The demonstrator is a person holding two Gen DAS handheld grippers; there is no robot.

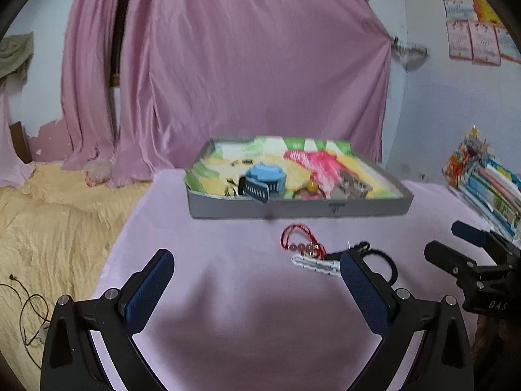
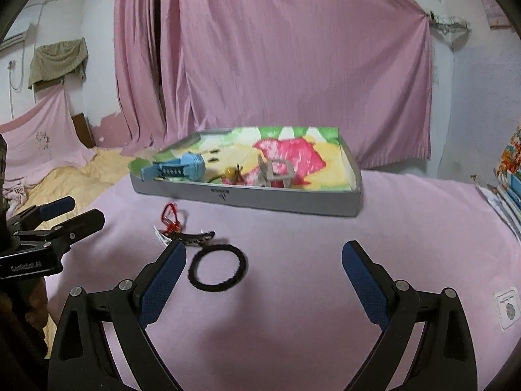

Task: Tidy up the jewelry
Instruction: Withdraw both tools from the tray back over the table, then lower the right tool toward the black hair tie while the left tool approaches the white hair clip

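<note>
Jewelry sits in 2 spots: some in tray, rest loose on pink cloth [image 2: 325, 260] w/ both grippers above it.

Largest first: pink curtain [image 2: 276, 65] fills bkgd, pink cloth covers the work surface. Grey tray [image 2: 247, 197] at far side of cloth, colourful printed liner inside. Tray holds blue claw clip [image 2: 182, 167] at left, amber bead piece [image 2: 232, 172] mid, grey clip [image 2: 276, 171] to its right.

L gripper [image 1: 257, 283]: jaws wide apart, nothing between, blue pads facing in. R gripper [image 2: 263, 270]: same, jaws wide apart, empty. Each shows at edge of the other's view.

Loose items, all near front of tray but apart from it: black hair tie [image 2: 217, 268] lying flat, just beside R gripper's left finger. Black barrette [image 2: 195, 237] just behind it. White beaded clip [image 1: 314, 265] and red cord bracelet [image 1: 301, 239] w/ pink beads next to that, clustered close; touching or not, can't tell, frames blurry.
</note>
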